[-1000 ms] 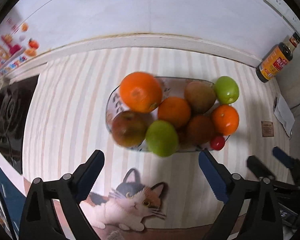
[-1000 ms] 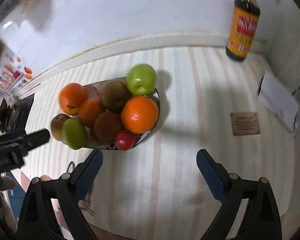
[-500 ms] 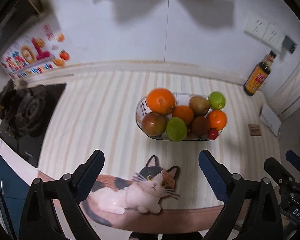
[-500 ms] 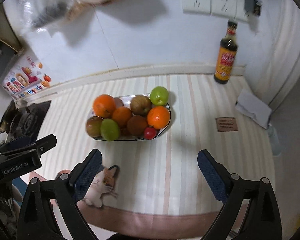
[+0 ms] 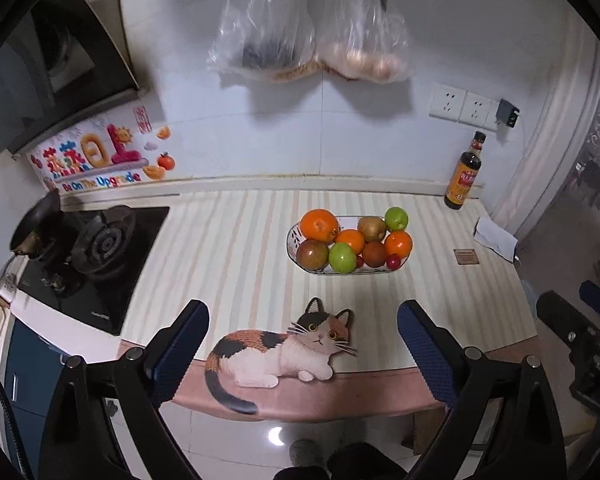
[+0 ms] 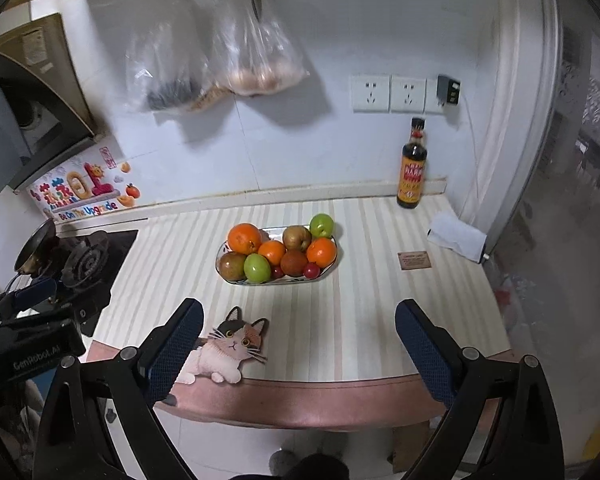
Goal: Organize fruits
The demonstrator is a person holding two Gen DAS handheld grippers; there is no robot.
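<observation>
Both tools farther from fruit plate [image 5: 296, 246]

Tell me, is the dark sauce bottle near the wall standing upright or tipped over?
Upright. The sauce bottle stands on its base on the counter, neck pointing up toward the wall sockets.

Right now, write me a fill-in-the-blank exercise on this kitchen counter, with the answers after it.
1. The fruit is piled in an oval ____ on the striped counter.
2. The dark sauce bottle stands ____ against the wall.
3. Both the left gripper and the right gripper are ____ and hold nothing.
4. The sticker at the counter's front edge shows a ____.

Answers: dish; upright; open; cat
</observation>
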